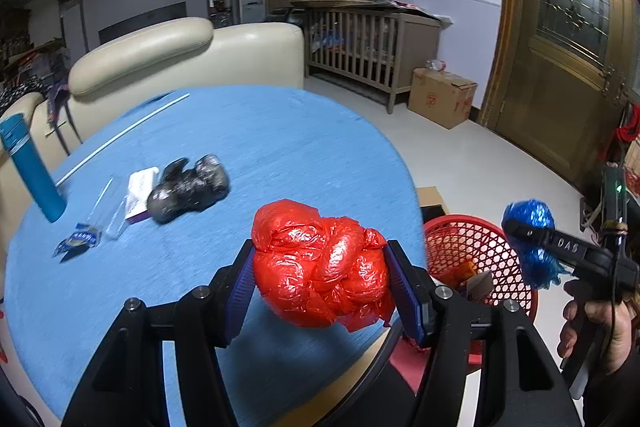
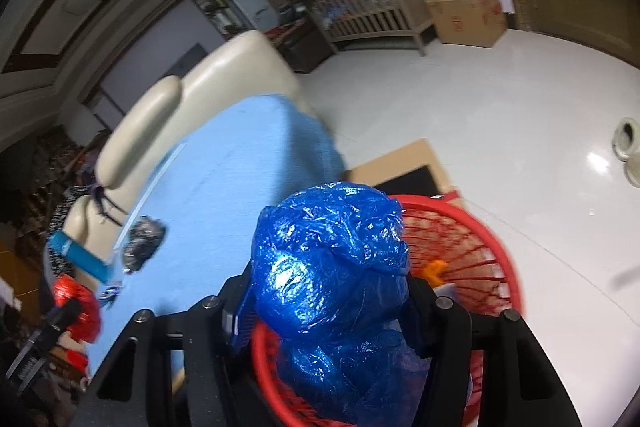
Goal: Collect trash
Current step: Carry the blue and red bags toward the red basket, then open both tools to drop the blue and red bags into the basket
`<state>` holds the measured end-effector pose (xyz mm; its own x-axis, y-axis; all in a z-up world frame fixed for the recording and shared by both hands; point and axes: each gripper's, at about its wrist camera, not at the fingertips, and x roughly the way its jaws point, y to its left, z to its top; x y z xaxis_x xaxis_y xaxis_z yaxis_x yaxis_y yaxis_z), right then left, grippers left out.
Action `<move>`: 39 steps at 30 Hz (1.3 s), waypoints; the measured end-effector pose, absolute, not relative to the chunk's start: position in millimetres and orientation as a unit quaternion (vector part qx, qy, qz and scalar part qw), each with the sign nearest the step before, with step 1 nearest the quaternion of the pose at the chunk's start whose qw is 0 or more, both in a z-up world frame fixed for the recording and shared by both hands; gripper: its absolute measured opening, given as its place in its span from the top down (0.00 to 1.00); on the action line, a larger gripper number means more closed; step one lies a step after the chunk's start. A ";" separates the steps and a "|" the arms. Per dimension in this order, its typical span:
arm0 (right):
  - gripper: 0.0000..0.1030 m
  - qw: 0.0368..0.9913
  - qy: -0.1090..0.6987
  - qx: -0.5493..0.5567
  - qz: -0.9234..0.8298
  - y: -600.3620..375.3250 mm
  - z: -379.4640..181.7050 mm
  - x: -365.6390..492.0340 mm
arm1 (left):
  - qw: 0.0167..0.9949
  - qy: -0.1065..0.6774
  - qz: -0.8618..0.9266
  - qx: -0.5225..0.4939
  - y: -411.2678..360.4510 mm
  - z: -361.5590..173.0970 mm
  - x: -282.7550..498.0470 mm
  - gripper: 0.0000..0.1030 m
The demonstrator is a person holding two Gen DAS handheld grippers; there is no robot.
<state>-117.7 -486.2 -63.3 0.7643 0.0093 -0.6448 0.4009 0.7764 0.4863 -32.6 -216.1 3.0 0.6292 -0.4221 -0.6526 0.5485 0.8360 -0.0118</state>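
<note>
L tongs (image 1: 320,291) grip red bag wad (image 1: 322,263), long axis crosswise.

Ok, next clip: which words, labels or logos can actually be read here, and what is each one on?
"DAS": white letters on the right gripper's finger.
Cardboard box: red printed marks, too blurred to read.
Blue snack wrapper on the table: lettering blurred.
White packet: print too small.

table (image 1: 280,131): blue cloth | black bag (image 1: 188,189) | blue bottle (image 1: 30,167) | wrappers (image 1: 80,239)
</note>
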 end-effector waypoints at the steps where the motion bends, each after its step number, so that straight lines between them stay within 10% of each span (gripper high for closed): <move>1: 0.40 0.882 0.330 0.316 -0.117 -490.4 -66.9 -119.0 | 0.897 0.335 -0.273 0.095 -218.5 2.7 -31.2 0.38; 39: 0.21 0.850 0.316 0.352 -0.229 -568.2 -71.1 -153.6 | 0.781 0.388 -0.461 0.164 -365.6 -40.4 -66.6 0.34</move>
<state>-153.6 -568.2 -71.1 0.6949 -0.1670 -0.6995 0.6129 0.6464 0.4545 -66.6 -365.6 -40.4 0.2737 -0.5926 -0.7576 0.8473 0.5213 -0.1016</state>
